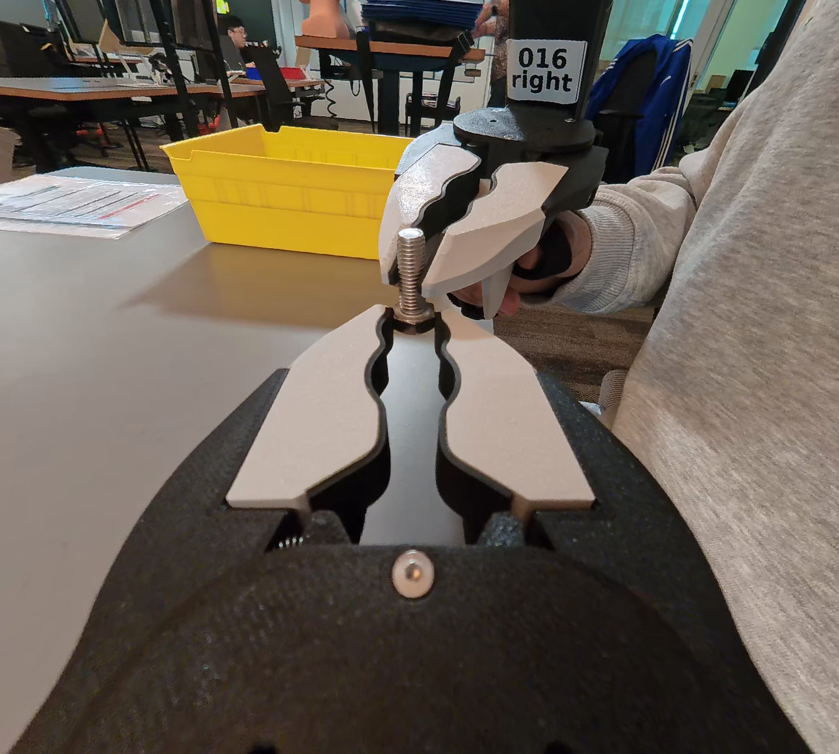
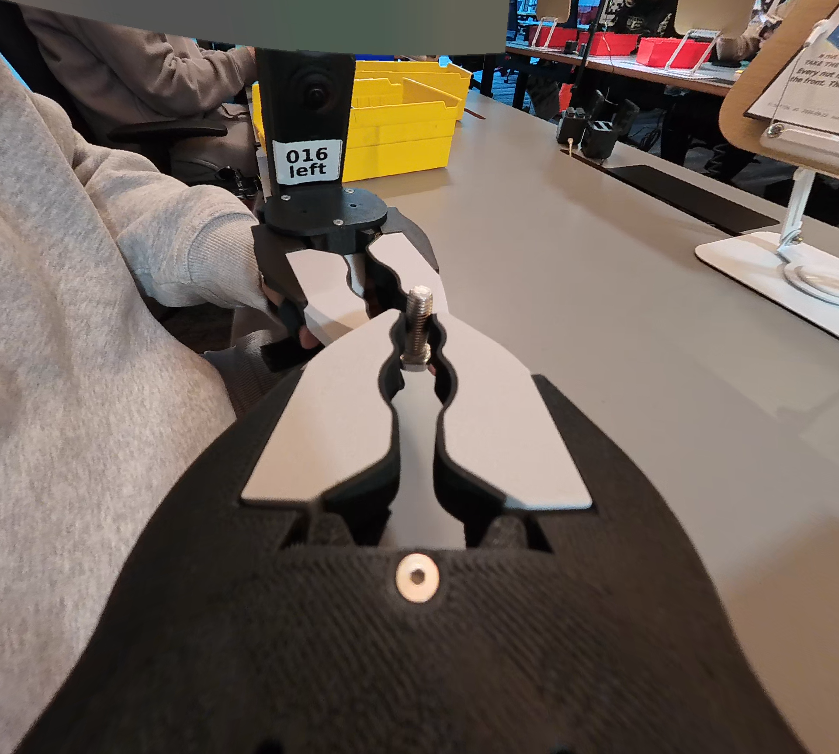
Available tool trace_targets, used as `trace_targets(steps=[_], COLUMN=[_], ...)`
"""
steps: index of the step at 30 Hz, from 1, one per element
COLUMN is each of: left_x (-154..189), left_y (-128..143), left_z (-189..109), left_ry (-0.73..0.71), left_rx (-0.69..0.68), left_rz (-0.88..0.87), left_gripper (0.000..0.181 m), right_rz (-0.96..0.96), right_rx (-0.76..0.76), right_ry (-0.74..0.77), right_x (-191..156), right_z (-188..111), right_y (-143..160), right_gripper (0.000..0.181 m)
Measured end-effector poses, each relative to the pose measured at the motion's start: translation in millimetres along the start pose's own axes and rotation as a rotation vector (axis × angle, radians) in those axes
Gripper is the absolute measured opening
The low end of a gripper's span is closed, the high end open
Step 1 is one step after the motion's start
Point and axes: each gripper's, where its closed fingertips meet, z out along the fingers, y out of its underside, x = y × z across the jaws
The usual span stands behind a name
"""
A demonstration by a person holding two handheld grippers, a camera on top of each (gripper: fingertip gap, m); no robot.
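Note:
A steel bolt point(image 1: 411, 264) stands upright in the air over the table's near edge, hex head at the bottom. My left gripper point(image 1: 412, 321) is shut on the hex head from below. My right gripper point(image 1: 411, 282) comes in from the upper right, with its white fingers closed around the threaded shaft just above the head. In the right wrist view the bolt point(image 2: 417, 323) sits in the notch between my right gripper's point(image 2: 417, 337) fingertips, thread end up. The left gripper's fingers point(image 2: 327, 282) lie behind and below it, their tips hidden.
A yellow bin point(image 1: 281, 196) stands on the grey table point(image 1: 113, 346) beyond the grippers; it also shows in the right wrist view point(image 2: 399, 132). A printed sheet point(image 1: 81, 201) lies far left. A board on a white stand point(image 2: 749, 264) and black devices point(image 2: 590, 128) sit to the right. A grey-sleeved person holds both grippers. My left and right fingertips are right by each other.

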Motion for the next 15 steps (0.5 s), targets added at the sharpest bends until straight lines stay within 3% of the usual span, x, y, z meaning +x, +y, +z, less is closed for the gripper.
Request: trace_targets(steps=[15], left_x=[-5.1], left_y=[-1.7], left_z=[-1.1], left_ry=[-0.02], left_rx=[0.012], left_rz=[-0.013], left_gripper=[0.017], right_rz=[0.084], right_rx=[0.037], right_ry=[-0.016], right_x=[6.1], right_z=[-0.4], right_y=[-0.6], right_gripper=[0.016])
